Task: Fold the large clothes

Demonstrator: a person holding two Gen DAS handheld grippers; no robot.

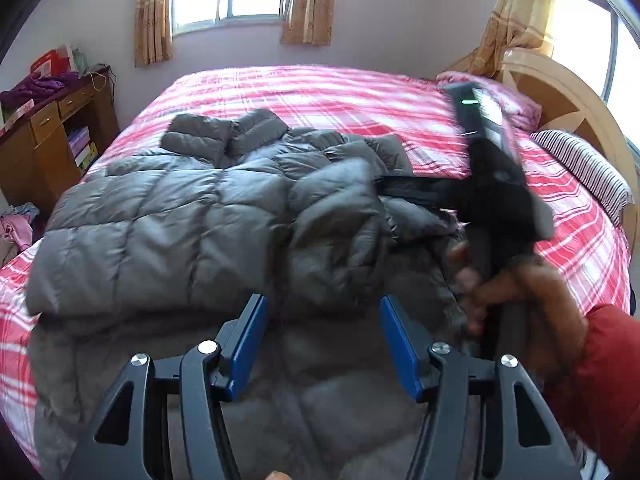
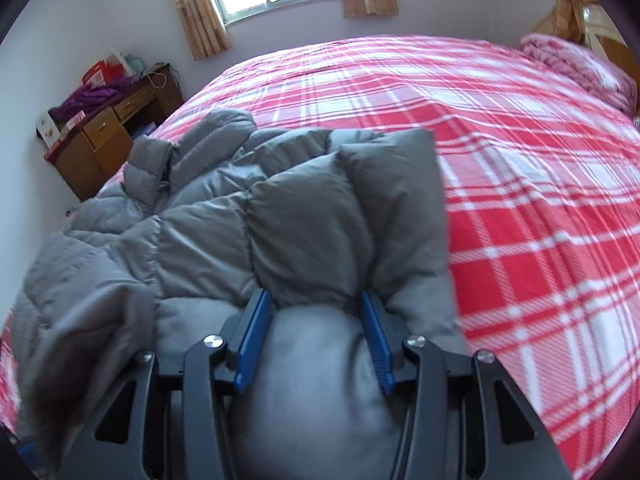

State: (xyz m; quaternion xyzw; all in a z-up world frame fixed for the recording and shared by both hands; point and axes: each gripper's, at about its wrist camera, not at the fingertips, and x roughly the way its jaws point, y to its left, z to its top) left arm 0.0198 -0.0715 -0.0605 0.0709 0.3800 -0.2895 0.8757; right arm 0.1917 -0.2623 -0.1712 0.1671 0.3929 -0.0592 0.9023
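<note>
A grey puffer jacket point(image 1: 180, 208) lies partly folded on a bed with a red and white checked sheet point(image 1: 340, 92). My left gripper point(image 1: 322, 308) hovers over the jacket's near part, open, with nothing between its blue pads. In the right wrist view my right gripper point(image 2: 316, 300) is shut on a thick roll of the jacket point(image 2: 280, 220), and the padded cloth bulges between the two pads. In the left wrist view a hand point(image 1: 508, 292) in a red sleeve holds a blurred black tool at the jacket's right edge.
A wooden desk point(image 1: 48, 140) piled with purple cloth and boxes stands left of the bed. A striped pillow point(image 1: 580, 168) and a pink blanket point(image 2: 580, 64) lie by the curved headboard point(image 1: 560, 96) at the right. Checked sheet point(image 2: 520, 200) stretches to the right of the jacket.
</note>
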